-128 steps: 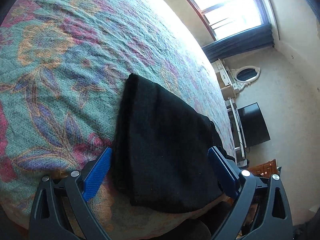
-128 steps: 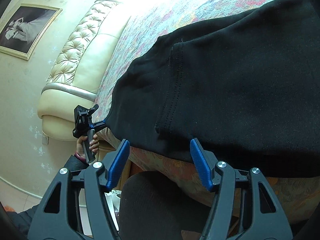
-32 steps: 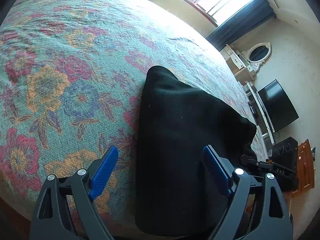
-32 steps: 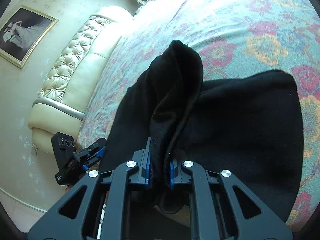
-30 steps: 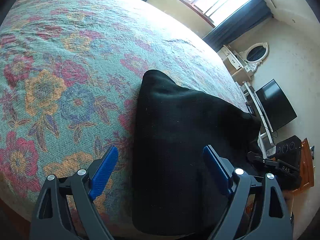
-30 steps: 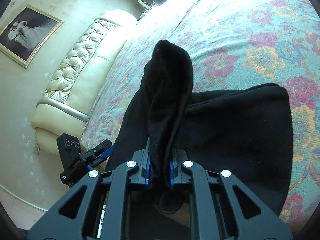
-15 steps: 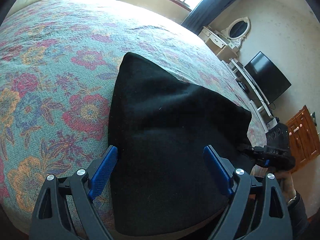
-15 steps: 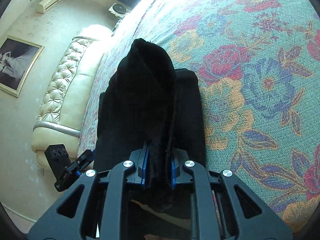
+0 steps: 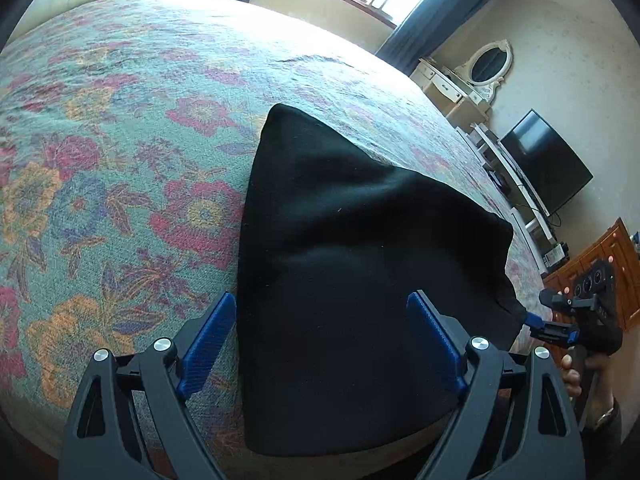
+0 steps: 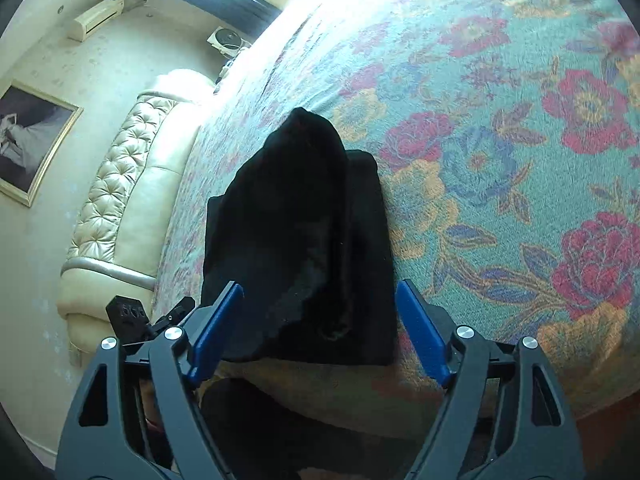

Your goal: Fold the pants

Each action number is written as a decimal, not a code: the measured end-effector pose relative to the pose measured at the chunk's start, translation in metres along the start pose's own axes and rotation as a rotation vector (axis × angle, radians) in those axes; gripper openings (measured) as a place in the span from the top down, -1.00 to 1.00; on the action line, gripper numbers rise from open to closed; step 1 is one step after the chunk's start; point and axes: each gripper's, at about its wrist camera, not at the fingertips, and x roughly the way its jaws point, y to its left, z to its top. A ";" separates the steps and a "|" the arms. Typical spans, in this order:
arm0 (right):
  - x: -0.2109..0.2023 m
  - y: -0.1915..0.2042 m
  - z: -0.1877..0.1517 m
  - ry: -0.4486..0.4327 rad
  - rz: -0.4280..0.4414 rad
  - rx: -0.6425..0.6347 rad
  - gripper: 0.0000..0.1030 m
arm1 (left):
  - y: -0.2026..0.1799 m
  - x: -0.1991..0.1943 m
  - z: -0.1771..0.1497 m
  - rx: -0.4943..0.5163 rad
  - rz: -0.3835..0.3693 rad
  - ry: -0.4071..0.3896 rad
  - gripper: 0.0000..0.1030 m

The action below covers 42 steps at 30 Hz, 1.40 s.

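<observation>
The black pants [image 9: 352,264] lie folded in a stack near the front edge of the floral bedspread [image 9: 120,160]. My left gripper [image 9: 322,346] is open and empty, its blue pads straddling the near part of the stack. In the right wrist view the pants [image 10: 296,240] show as a layered pile with a raised hump at the far end. My right gripper [image 10: 318,330] is open, its pads either side of the pile's near edge, holding nothing. The right gripper also shows in the left wrist view [image 9: 576,316] at the pants' right corner.
A cream tufted headboard [image 10: 120,208] stands at the bed's far left. A dresser with oval mirror [image 9: 476,76], a dark TV [image 9: 548,164] and a wooden cabinet [image 9: 600,264] line the wall right of the bed. The bedspread stretches wide beyond the pants.
My right gripper, shut on a fold of the pants half a second ago, has opened and let the cloth drop onto the stack. The left gripper stayed open.
</observation>
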 end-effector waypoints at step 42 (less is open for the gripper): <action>0.050 -0.045 0.093 0.045 0.257 -0.051 -0.76 | 0.034 0.035 0.061 -0.167 -0.338 0.010 -0.64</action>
